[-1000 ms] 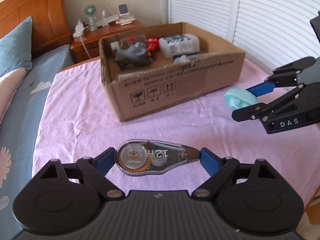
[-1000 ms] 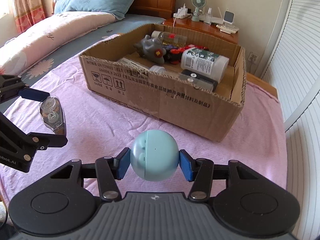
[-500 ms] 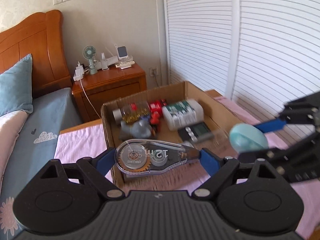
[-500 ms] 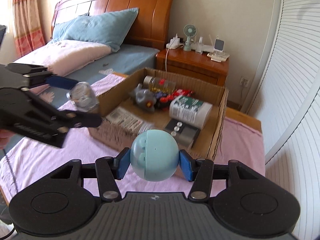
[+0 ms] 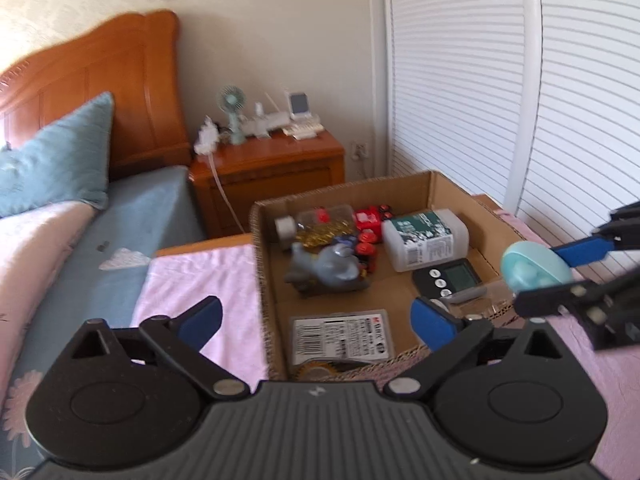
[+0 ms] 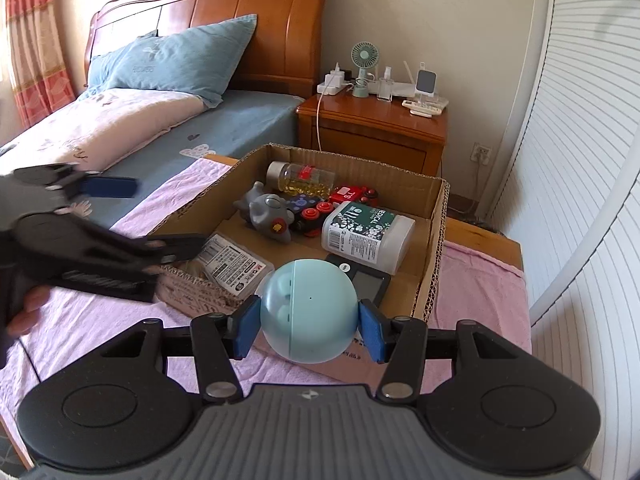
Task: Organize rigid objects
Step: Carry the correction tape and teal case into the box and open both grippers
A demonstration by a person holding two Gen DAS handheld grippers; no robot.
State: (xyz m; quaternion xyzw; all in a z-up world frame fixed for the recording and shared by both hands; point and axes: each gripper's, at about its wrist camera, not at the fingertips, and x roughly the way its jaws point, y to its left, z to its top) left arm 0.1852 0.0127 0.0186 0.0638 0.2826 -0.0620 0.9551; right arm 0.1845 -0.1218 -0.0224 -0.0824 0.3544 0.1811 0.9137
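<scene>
pink cloth (image 6: pixel 480 280) | cardboard box (image 6: pixel 434 216) | wooden nightstand (image 6: pixel 372 120) | bed (image 6: pixel 168 128)

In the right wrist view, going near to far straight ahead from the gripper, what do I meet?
Right gripper shut on the blue ball → black timer → white medical bottle → red toy car → far wall of the cardboard box → wooden nightstand.

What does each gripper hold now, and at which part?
The right gripper holds the blue ball by its two sides. The left gripper holds nothing.
</scene>
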